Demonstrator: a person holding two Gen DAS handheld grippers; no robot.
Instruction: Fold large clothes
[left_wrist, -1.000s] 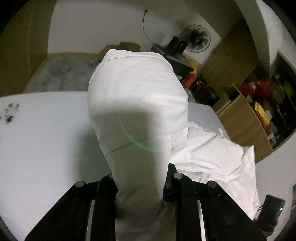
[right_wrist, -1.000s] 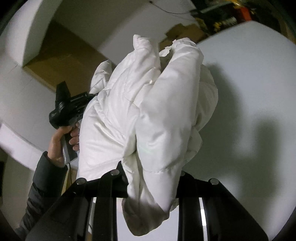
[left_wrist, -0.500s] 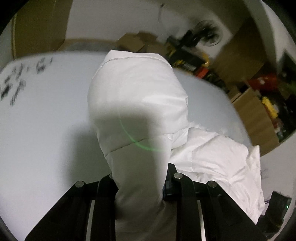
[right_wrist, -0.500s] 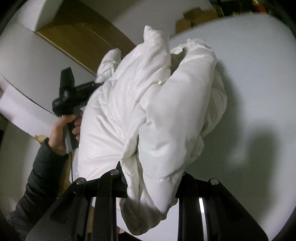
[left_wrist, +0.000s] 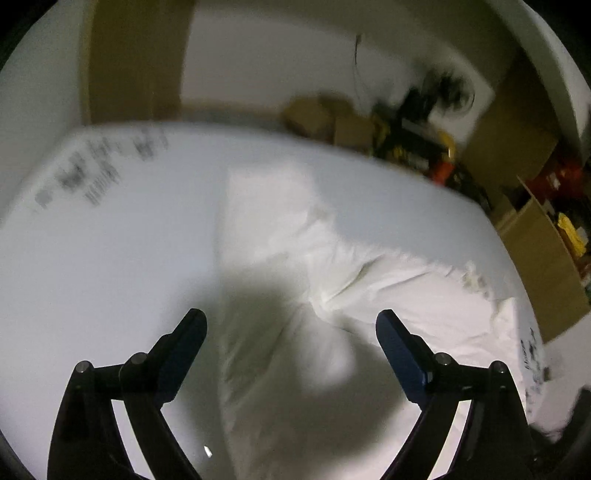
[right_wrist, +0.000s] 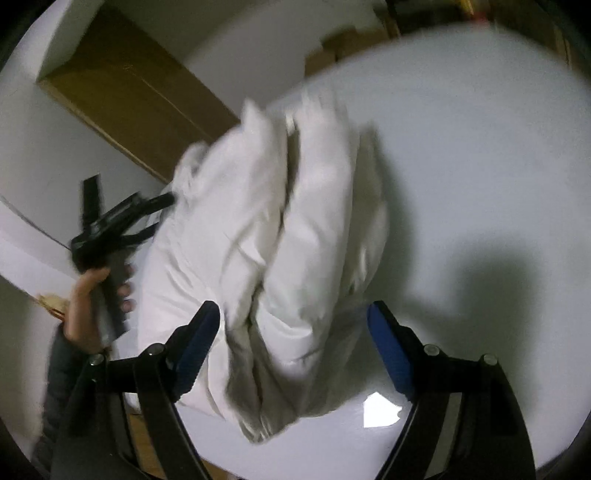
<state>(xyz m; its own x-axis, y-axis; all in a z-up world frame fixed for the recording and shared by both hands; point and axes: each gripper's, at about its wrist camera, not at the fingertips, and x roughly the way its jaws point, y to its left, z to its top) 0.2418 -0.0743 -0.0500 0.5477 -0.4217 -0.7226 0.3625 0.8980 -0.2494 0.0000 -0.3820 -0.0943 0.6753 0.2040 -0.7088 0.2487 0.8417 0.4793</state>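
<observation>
A white padded jacket (left_wrist: 332, 295) lies on a smooth, pale worktop (left_wrist: 110, 258). Its fabric is soft and puffy, stitched into quilted sections, with creases and rumpled folds. In the left wrist view it stretches away from the camera as a long, flat strip, and a bulkier, wrinkled part spreads off to the right, reaching the worktop's right edge. A dark shadow falls across the near part of the fabric.

The left hand-held gripper (left_wrist: 290, 325) is released: its jaws have just been opening and now stand wide apart, with the jacket lying between them but touching neither. Its fingers (left_wrist: 184, 343) are black with flat blue pads on their inner faces.

In the right wrist view the same jacket (right_wrist: 266, 240) appears as a heaped bundle of two thick padded rolls side by side, blurred by motion. The right hand-held gripper (right_wrist: 295, 321) is also released; its jaws have just been opening, and the padded fabric sits in the gap without being pinched.

At the left of that view, a person's left hand (right_wrist: 88, 302), in a dark sleeve (right_wrist: 62, 369), grips the handle of the other black tool just beside the jacket.

Blurred dark markings (left_wrist: 96, 166) sit at the worktop's far left corner. Brown cardboard boxes (left_wrist: 535, 240) and cluttered shelves stand beyond its right edge.
</observation>
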